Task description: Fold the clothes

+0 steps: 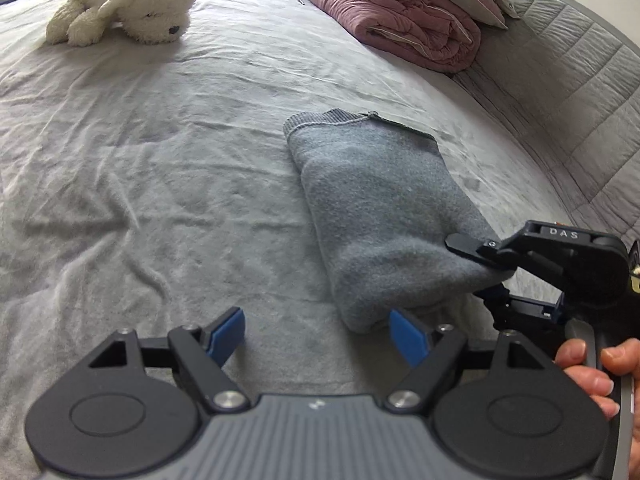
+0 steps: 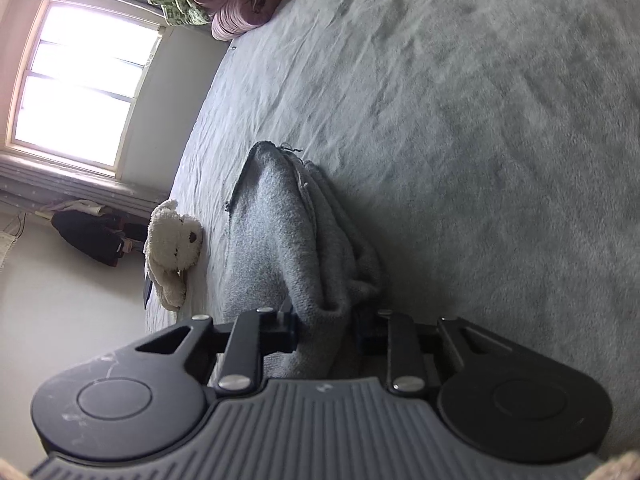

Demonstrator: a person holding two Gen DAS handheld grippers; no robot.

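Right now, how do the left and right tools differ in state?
The left tool is open, its blue pads spread and holding nothing; the right tool is shut on the near end of the grey folded garment. The left hovers beside that garment; the right grips it. Both are the same black design.

Your grey fleece garment [image 1: 376,216] [image 2: 296,248], folded into a thick narrow bundle, lying lengthwise on the bed, ribbed hem at its far end, near corner raised off the sheet.
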